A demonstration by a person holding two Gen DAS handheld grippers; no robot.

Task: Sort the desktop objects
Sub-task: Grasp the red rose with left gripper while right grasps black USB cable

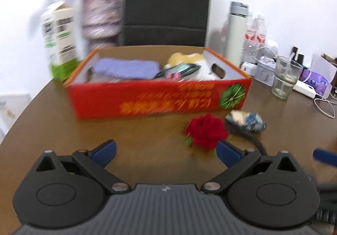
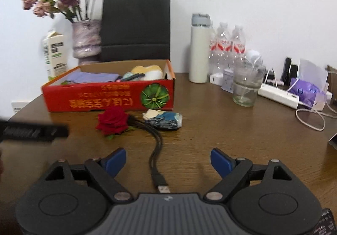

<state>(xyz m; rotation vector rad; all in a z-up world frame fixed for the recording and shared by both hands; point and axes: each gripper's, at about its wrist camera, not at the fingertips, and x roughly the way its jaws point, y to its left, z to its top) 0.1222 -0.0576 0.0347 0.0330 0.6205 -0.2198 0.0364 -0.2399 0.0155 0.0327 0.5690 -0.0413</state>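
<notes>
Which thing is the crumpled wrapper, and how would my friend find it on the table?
Start at the big red box in the middle of the brown table. Just in front of its corner with the green picture lie a red rose and, to the rose's right, the crumpled wrapper. It is the only scrunched blue, white and cream lump there, beside the black cable.

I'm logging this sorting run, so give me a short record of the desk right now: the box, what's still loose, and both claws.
box: red cardboard box, open, already holding a purple cloth and other items
loose on table: red rose, crumpled blue-and-white wrapper, black USB cable
rose position: in front of the box, left of the wrapper
left claw: open, empty
right claw: open, empty, cable plug lying between its fingers
</notes>
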